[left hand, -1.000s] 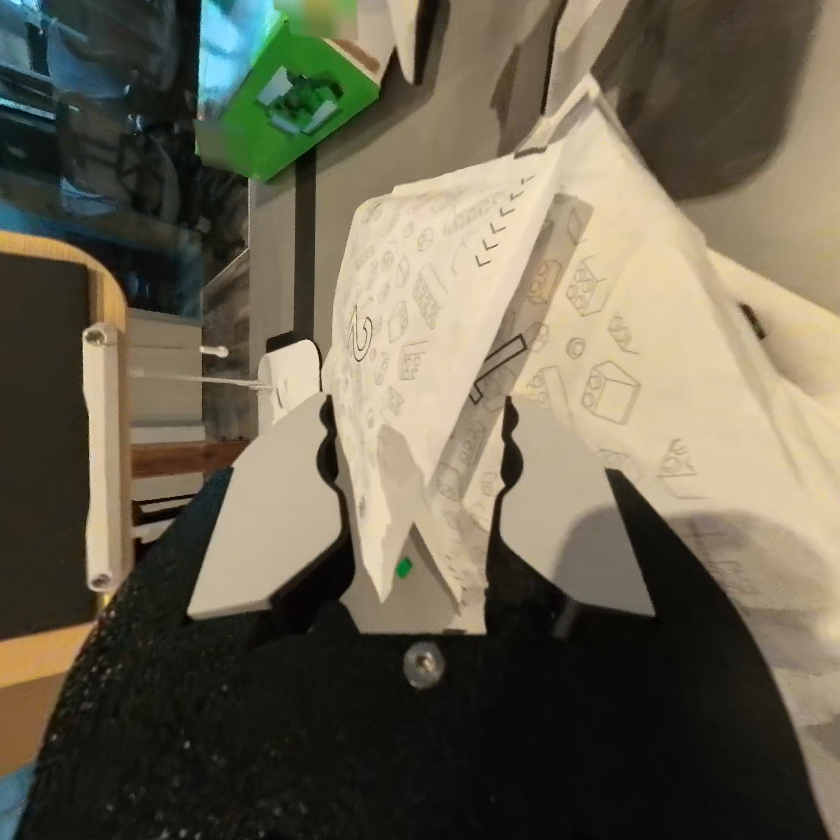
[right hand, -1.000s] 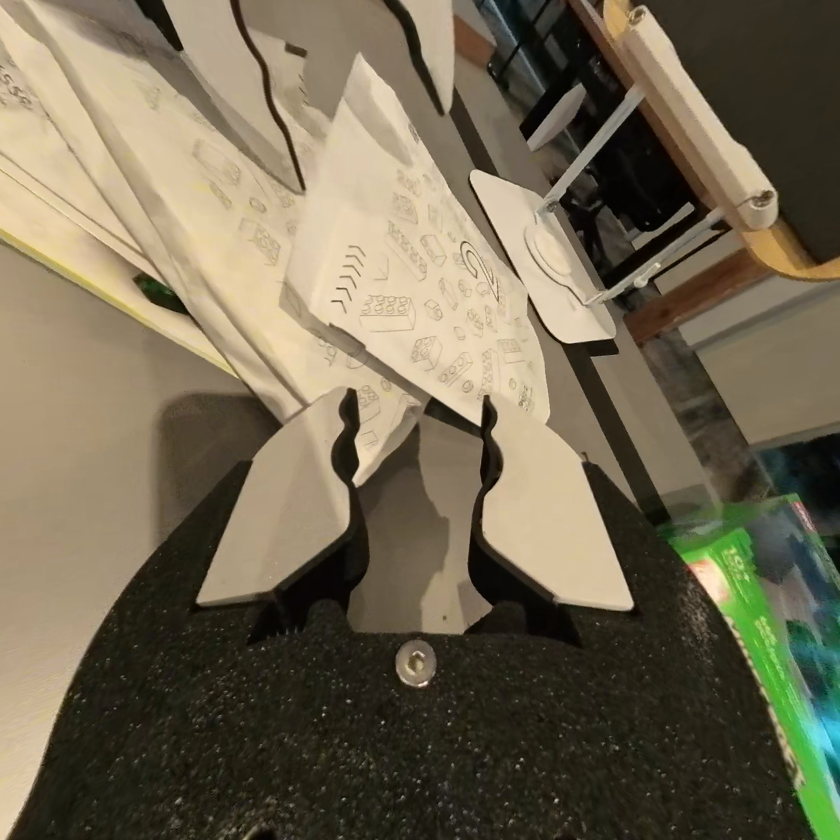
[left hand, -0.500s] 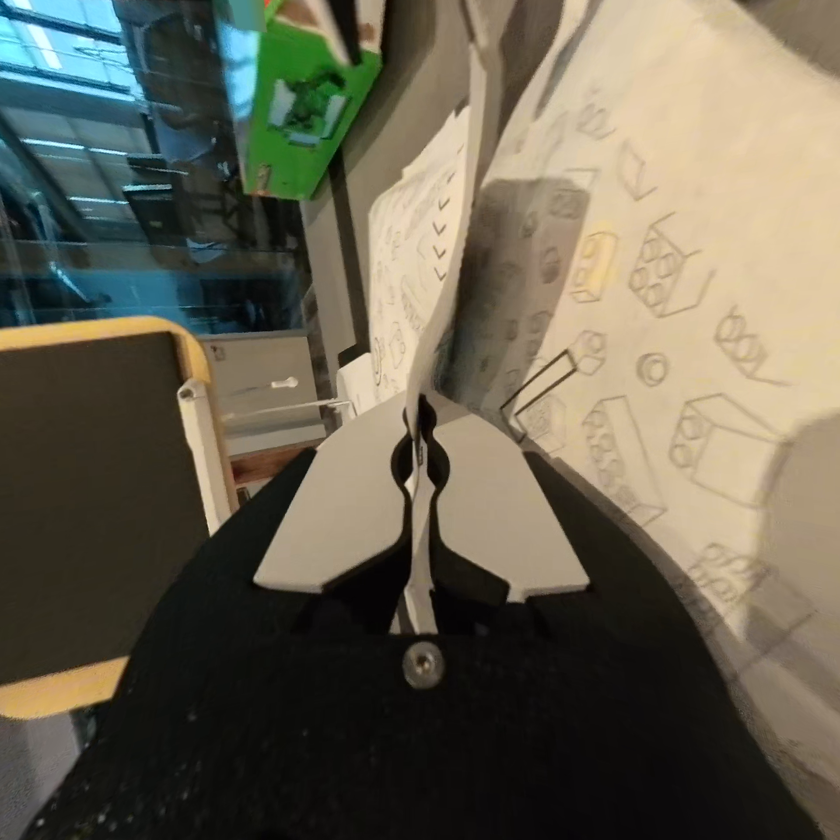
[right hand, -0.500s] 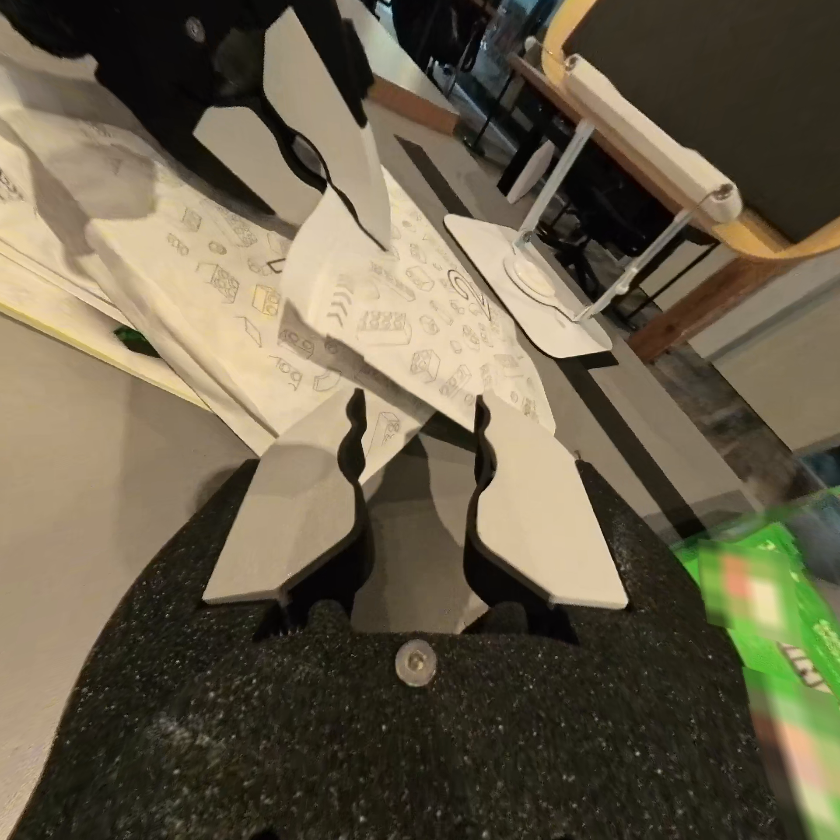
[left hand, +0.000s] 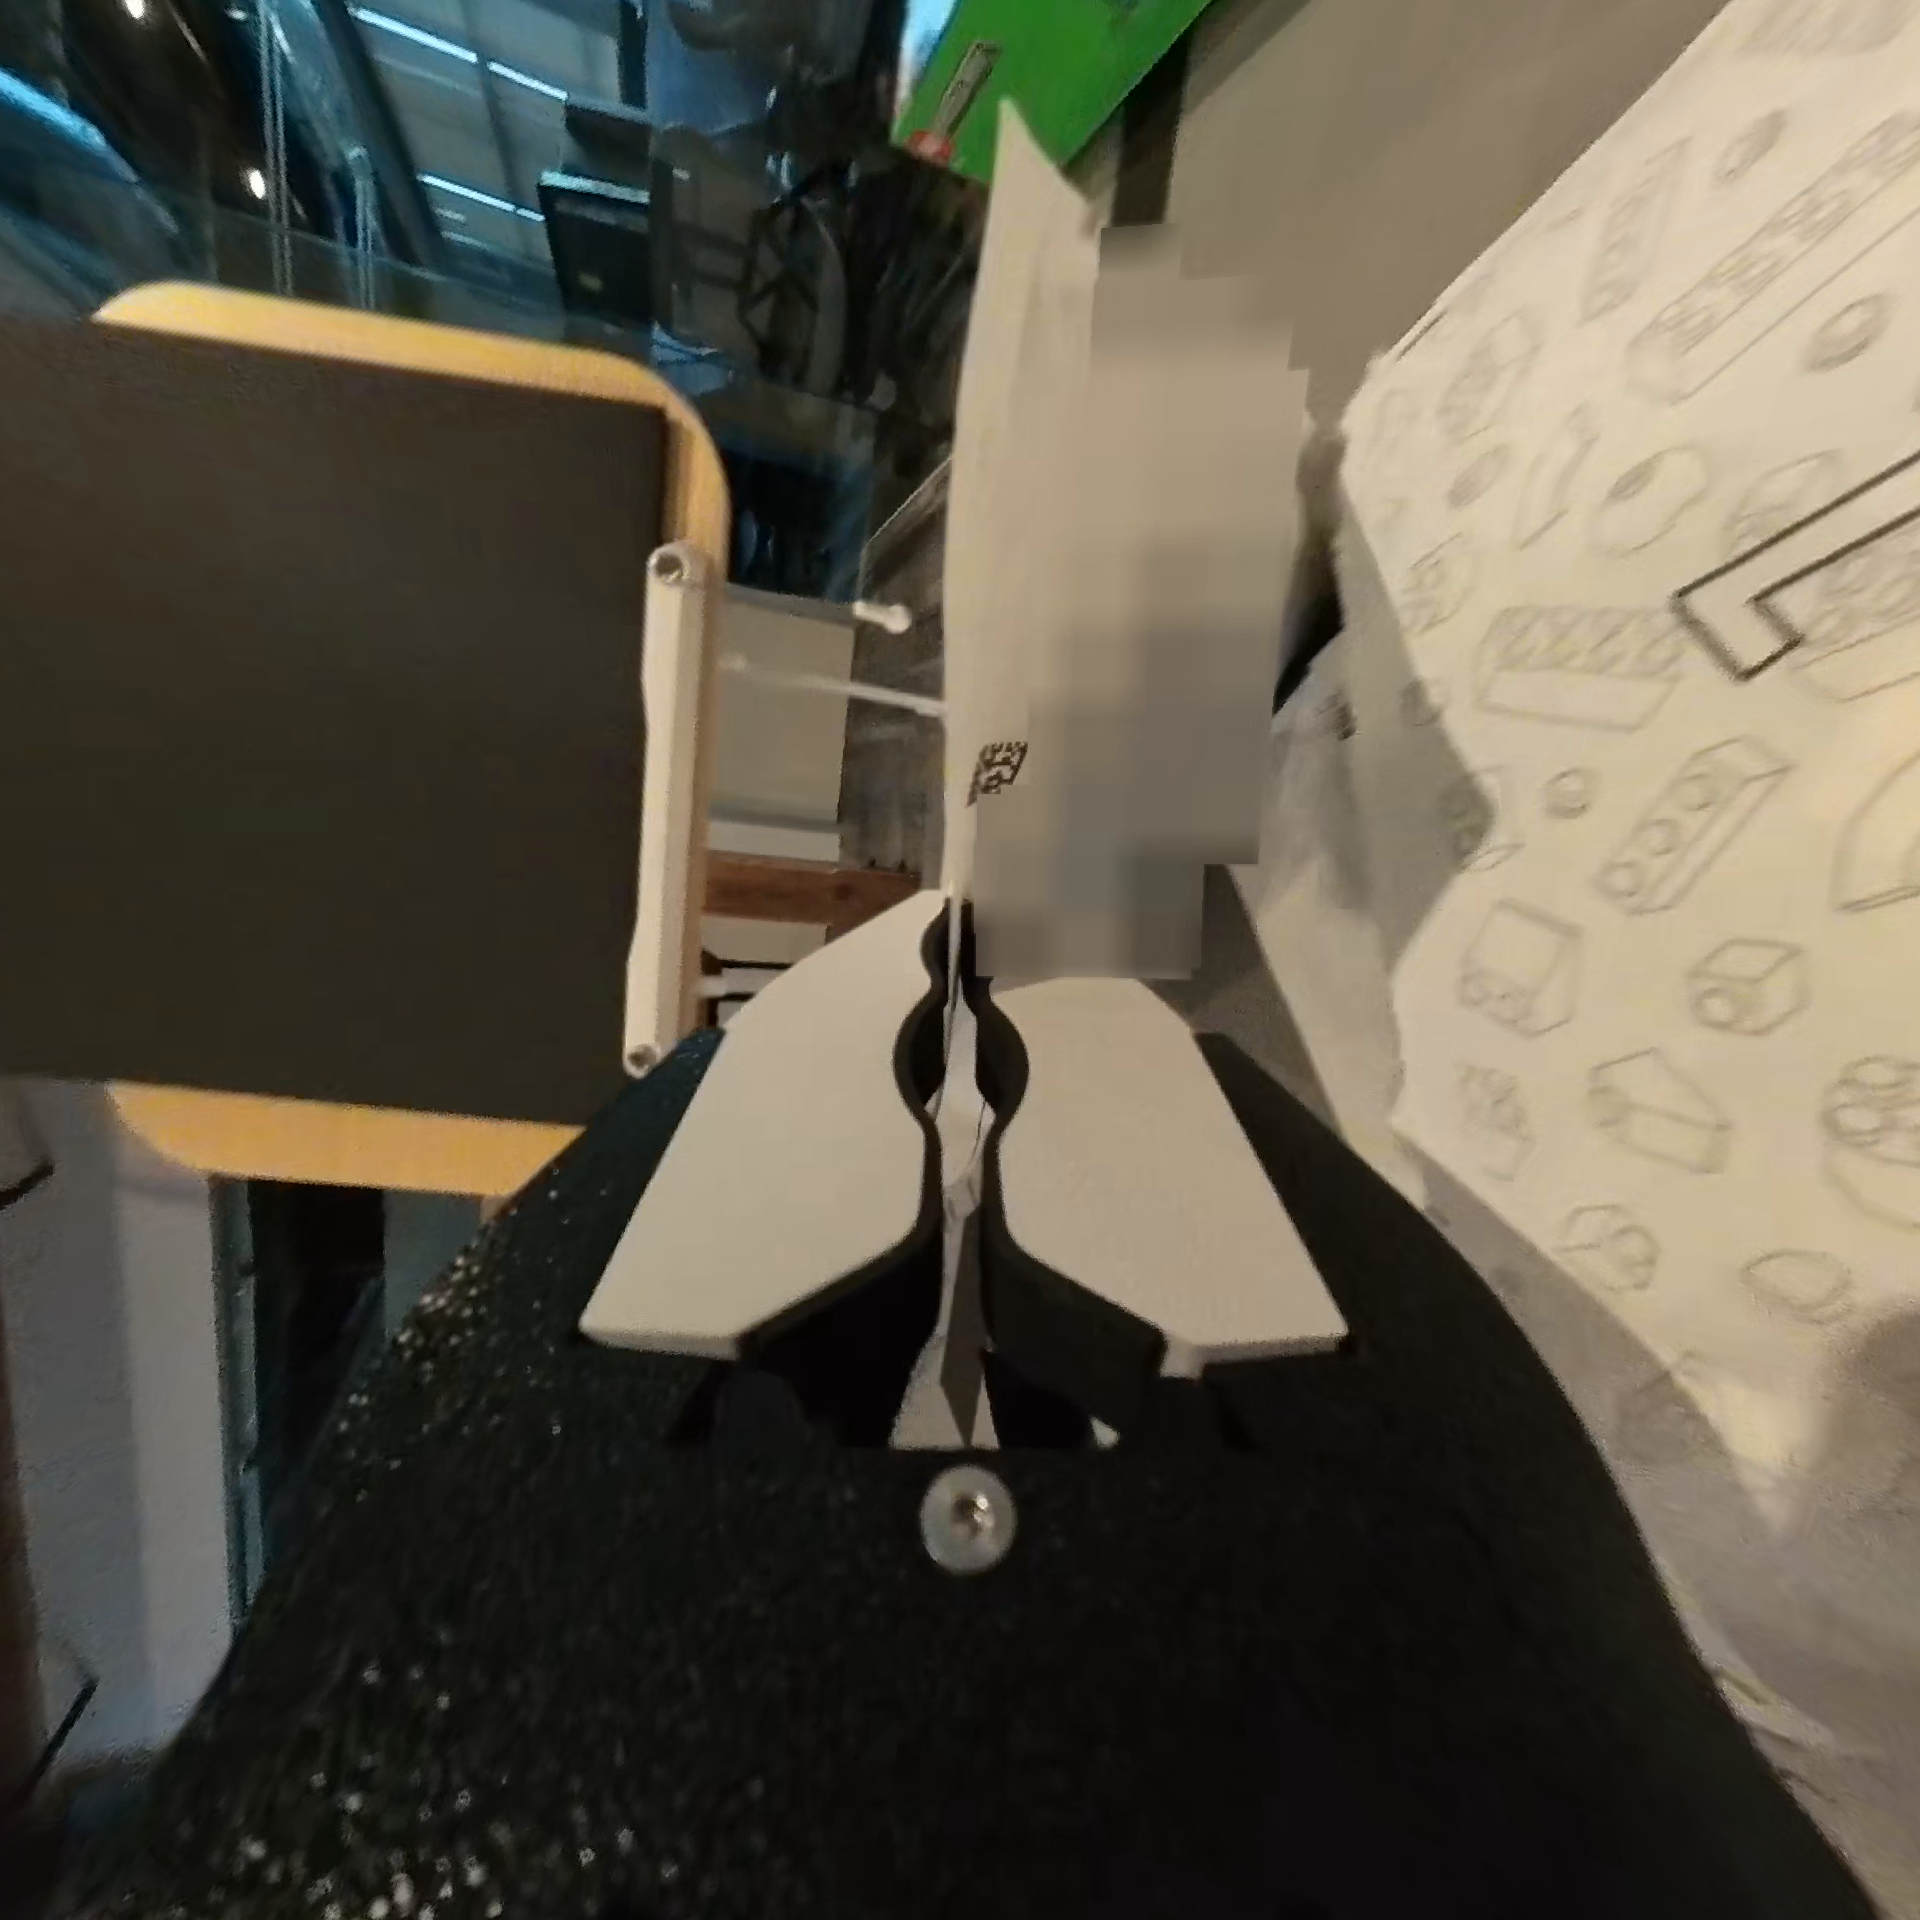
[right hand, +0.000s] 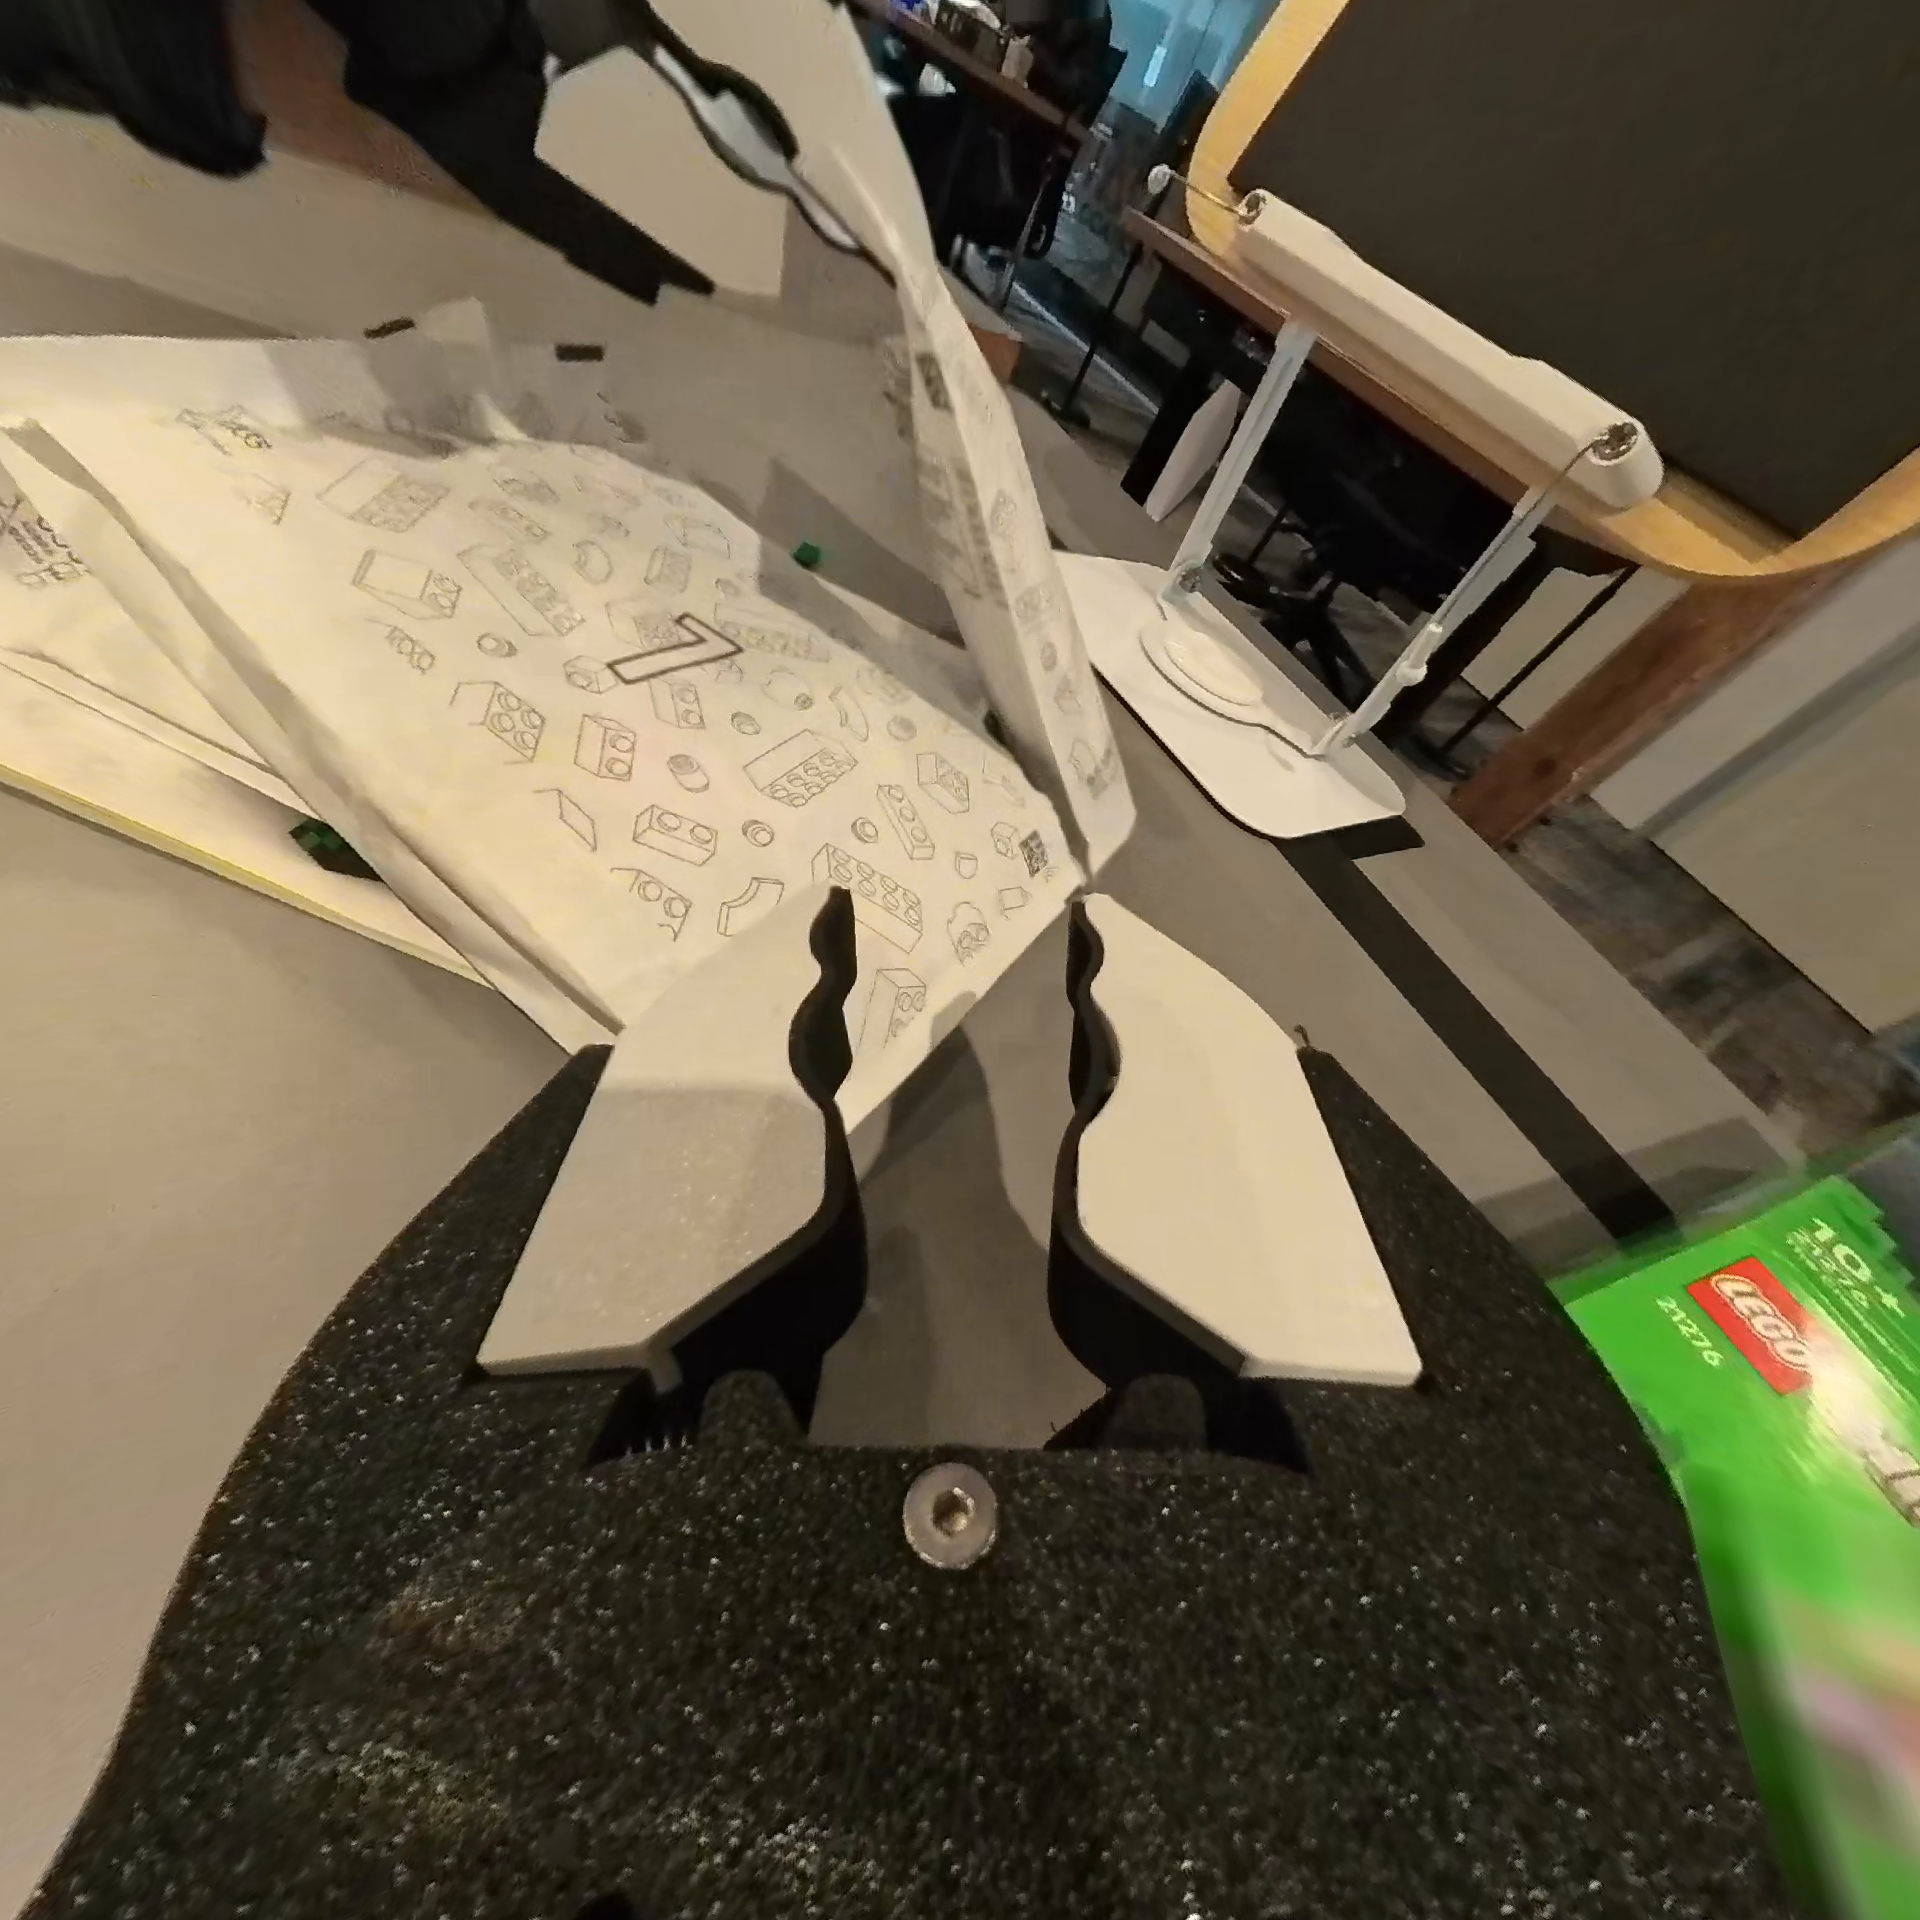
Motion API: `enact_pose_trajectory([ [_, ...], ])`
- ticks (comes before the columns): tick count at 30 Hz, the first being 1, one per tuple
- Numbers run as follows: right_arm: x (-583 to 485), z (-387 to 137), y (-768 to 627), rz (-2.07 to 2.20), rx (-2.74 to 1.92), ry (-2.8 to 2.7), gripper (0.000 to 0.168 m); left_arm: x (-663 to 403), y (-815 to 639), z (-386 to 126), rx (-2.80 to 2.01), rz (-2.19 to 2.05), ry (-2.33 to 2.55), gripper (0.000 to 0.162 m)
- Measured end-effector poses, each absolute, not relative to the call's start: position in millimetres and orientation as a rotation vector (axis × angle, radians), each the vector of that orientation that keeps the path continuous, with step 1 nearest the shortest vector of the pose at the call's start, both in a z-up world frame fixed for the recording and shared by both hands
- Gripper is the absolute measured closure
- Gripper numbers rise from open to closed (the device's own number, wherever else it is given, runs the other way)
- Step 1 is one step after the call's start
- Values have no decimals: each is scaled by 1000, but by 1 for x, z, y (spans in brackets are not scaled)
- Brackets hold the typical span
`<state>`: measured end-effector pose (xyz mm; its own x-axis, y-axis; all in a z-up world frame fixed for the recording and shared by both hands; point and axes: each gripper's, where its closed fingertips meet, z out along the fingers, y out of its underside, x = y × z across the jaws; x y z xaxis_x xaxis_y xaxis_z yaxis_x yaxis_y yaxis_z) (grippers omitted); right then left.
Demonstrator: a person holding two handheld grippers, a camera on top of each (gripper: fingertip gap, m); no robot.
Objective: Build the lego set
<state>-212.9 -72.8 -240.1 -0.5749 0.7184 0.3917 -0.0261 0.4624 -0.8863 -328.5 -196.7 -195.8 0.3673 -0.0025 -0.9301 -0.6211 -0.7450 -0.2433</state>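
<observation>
Grey table (right hand: 187, 1091) fills lower left of right view, paper bags (right hand: 582, 665) lie unopened. My left gripper (left hand: 961, 1039) clamped on small bag (left hand: 1049, 540), lifted. Right gripper (right hand: 961, 935) fingers apart, empty, just under bag. Box (right hand: 1766, 1382) lower right. Building not started, I judge.

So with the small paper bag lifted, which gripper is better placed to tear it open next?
Right, probably. The left gripper is already shut on the small paper bag, holding it off the table. The right gripper is open and empty, with the bag's lower corner just beyond its fingers.
</observation>
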Motion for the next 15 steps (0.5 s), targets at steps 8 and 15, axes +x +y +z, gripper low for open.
enact_pose_trajectory([
  [8,-211,-242,-77,1200,-586,-1915,132,-364,-248,-188,-2090,1490,413,162],
  [15,-213,-243,-79,1215,-598,-1919,134,-394,-335,-196,-2155,1601,210,162],
])
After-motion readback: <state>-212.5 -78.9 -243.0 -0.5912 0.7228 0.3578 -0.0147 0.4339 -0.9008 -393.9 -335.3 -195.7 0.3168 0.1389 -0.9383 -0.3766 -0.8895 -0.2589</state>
